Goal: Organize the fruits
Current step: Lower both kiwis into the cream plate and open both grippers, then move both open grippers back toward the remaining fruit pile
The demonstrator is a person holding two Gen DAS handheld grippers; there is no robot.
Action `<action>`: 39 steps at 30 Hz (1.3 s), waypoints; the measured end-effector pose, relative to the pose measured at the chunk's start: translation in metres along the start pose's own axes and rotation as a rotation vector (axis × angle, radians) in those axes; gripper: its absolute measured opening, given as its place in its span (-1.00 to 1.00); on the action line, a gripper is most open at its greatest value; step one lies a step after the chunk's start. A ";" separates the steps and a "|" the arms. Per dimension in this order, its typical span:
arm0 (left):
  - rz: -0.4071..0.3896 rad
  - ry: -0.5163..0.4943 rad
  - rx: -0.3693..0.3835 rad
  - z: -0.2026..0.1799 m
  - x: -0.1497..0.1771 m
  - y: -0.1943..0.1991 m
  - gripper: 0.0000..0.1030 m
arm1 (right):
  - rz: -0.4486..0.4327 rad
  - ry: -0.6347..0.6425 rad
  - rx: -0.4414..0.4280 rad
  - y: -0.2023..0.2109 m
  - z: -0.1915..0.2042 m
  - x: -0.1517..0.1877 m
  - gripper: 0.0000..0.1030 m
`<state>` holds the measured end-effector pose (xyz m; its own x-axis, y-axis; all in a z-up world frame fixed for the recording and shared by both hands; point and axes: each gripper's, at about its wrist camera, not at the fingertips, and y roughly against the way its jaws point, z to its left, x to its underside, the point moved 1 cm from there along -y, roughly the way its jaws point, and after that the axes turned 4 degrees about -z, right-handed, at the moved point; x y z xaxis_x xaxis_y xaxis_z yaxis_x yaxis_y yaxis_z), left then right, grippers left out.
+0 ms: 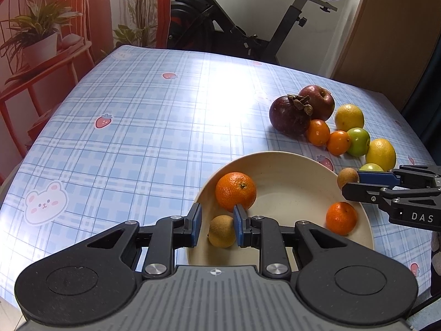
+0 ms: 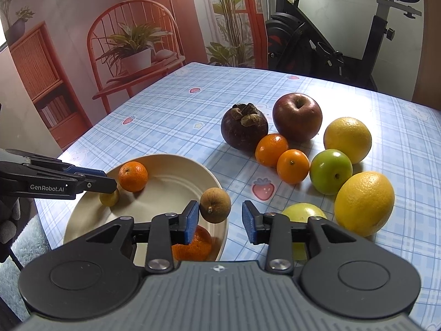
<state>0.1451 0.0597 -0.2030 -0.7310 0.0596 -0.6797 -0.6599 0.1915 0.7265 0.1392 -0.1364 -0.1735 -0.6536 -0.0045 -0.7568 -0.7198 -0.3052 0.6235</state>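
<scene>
right jaws spread beside a round brown longan [image 2: 215, 205]; left jaws pinch another [image 1: 222, 231].

Printed in white: "DAS" on the right gripper [image 1: 351, 180] body, likely cut off by the frame edge; "GenRobot.AI" on the left gripper [image 2: 107, 183] body.

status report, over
Left gripper shut on longan at plate. Right gripper open, second longan against one pad. Nothing in the way.
</scene>
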 end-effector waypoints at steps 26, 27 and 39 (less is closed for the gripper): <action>-0.052 -0.014 -0.004 -0.011 -0.021 0.001 -0.49 | -0.019 -0.041 0.040 0.013 -0.013 0.002 -0.25; -0.052 -0.013 -0.006 -0.011 -0.022 0.001 -0.49 | -0.019 -0.041 0.040 0.013 -0.013 0.002 -0.25; -0.062 -0.036 0.015 -0.023 -0.033 -0.003 -0.49 | -0.032 -0.047 0.051 0.017 -0.019 0.000 -0.25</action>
<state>0.1676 0.0350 -0.1808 -0.6821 0.0827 -0.7266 -0.7007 0.2103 0.6817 0.1314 -0.1599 -0.1660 -0.6394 0.0500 -0.7673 -0.7508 -0.2555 0.6090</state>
